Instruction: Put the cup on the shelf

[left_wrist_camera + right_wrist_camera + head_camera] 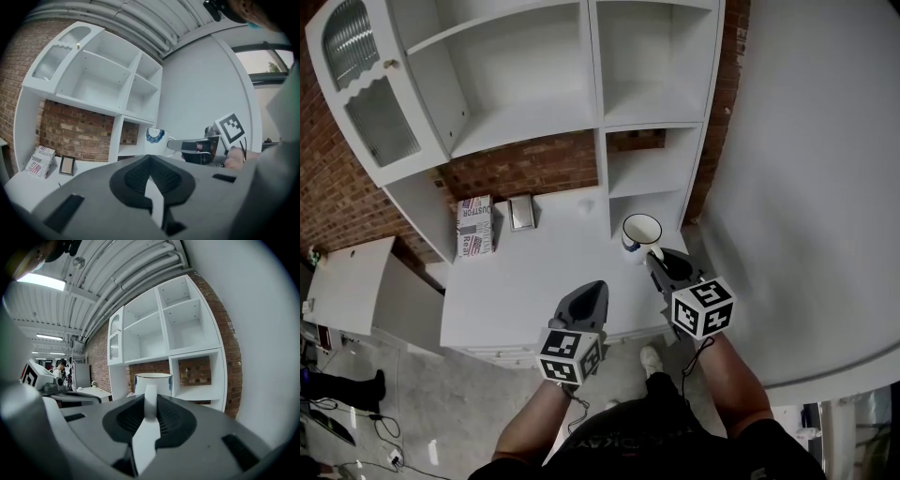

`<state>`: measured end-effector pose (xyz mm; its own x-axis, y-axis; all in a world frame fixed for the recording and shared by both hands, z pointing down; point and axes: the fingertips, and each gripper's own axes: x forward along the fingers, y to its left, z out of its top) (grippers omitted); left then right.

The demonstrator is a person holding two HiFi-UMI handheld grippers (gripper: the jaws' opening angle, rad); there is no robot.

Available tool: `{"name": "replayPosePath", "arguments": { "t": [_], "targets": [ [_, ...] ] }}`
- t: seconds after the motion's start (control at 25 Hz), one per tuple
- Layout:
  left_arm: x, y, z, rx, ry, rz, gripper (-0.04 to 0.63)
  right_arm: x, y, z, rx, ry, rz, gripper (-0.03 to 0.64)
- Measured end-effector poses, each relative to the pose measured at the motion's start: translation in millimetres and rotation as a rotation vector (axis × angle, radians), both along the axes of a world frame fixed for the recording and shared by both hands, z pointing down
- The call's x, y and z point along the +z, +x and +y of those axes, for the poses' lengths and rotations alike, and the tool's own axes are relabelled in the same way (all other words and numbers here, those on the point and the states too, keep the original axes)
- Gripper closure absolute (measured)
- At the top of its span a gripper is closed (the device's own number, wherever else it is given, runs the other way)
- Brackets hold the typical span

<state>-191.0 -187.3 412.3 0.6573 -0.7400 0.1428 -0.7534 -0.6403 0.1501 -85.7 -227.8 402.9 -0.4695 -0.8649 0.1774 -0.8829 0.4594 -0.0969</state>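
Note:
A white cup (641,231) with a dark rim and blue pattern hangs over the right end of the white counter (539,277). My right gripper (657,260) is shut on its handle. The right gripper view shows the handle pinched between the pads and the cup (153,382) upright beyond my right gripper (150,398). The white shelf unit (602,169) stands right behind it, its low right compartment (200,393) just past the cup. My left gripper (593,292) hovers to the left, shut and empty. The left gripper view shows its tips (150,158) touching, with the cup (154,139) off to the right.
A printed box (475,226) and a small picture frame (521,213) stand at the back left of the counter. A glass cabinet door (366,94) hangs open at the upper left. A grey wall (806,187) closes the right side. A low white table (347,281) is at the left.

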Motion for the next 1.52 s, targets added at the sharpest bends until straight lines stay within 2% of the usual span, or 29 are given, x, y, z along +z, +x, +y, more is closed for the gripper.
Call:
{"name": "replayPosePath", "arguments": {
  "t": [0.44, 0.92, 1.52],
  "targets": [
    [6.3, 21.4, -75.0, -0.039, -0.015, 0.001, 0.594, 9.6, 26.4, -83.7, -0.015, -0.021, 0.003, 0.557],
    [15.7, 64.9, -167.1, -0.063, -0.017, -0.032, 0.594, 23.8, 66.7, -197.6, -0.031, -0.024, -0.008, 0.557],
    [34.8, 110.5, -238.5, -0.083, -0.047, -0.049, 0.594, 54.8, 109.2, -290.9, -0.029, -0.046, 0.009, 0.557]
  ]
}}
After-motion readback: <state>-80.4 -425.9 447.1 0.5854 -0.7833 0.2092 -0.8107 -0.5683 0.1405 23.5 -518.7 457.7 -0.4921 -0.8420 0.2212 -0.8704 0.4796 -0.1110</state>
